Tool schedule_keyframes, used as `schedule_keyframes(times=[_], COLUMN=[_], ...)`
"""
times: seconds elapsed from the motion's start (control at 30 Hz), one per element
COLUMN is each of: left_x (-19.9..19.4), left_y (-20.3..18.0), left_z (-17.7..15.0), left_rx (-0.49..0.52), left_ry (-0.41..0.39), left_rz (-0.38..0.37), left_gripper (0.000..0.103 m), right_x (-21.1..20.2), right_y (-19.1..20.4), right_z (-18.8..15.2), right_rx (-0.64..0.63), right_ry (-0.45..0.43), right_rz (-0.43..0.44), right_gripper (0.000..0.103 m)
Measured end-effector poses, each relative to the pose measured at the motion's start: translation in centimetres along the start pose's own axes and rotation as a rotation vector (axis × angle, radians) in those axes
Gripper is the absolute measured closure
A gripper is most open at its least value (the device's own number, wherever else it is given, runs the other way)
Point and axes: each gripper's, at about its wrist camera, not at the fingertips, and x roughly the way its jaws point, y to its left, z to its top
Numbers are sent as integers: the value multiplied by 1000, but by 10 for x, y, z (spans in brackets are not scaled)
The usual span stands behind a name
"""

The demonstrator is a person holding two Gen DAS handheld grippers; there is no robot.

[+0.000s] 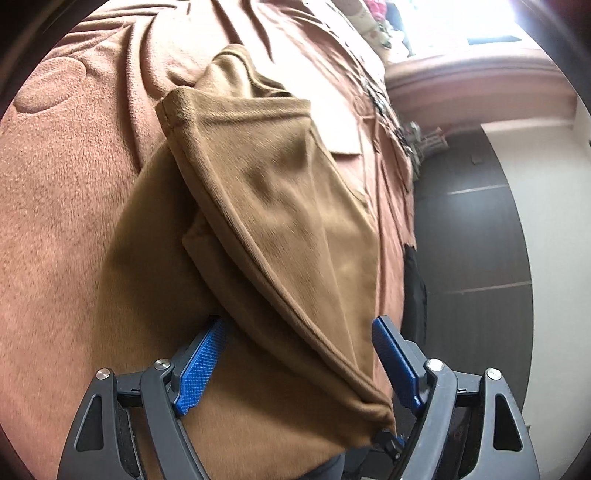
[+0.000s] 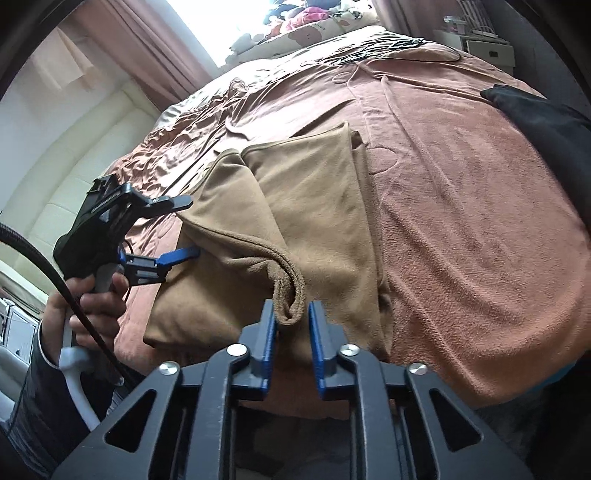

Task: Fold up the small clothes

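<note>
A brown garment (image 1: 280, 192) lies partly folded on the bed, one layer doubled over another. My left gripper (image 1: 299, 321) is open wide, its blue pads (image 1: 201, 365) either side of the raised fold without pressing it. In the right wrist view the left gripper (image 2: 188, 227) straddles the garment's (image 2: 314, 206) left edge, held by a person's hand (image 2: 96, 302). My right gripper (image 2: 291, 314) is shut on a rolled hem corner of the garment at its near edge. The right gripper's tip (image 1: 389, 441) also shows in the left wrist view, pinching that corner.
The bed is covered by a pinkish-brown fleece blanket (image 2: 480, 221) with wrinkled sheets further back. A black cloth (image 2: 546, 122) lies at the bed's right edge. Pillows and plush toys (image 2: 306, 22) sit at the head. Dark floor (image 1: 472, 240) borders the bed.
</note>
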Motion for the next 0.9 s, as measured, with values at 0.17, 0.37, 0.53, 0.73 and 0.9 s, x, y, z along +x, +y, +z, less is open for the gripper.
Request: schedule_keyframes(times=[0.17,0.37,0.53,0.73,0.9], left_x=[-1,-11,-8,11,24], left_y=[5,-18,-58,-95,-106], left_z=[13,23,33,43,47], left_rx=[-31,55,153,221,256], left_ry=[-24,-52,-61,-41,-17], left_rz=[38,14,-32,-45,-42], left_gripper=[64,94,95,95,95], right_x=[-2,-3,-5,-9,-12], right_y=[-6,-13,-22,-27,-32], right_z=[-3,-8,-14,-16,-17], right_rx=[-6,1,35,55,76], right_ry=[-5,-7,-11,-21,-29], right_rz=[4,13,35,57,71], right_gripper=[98,99,100,100,100])
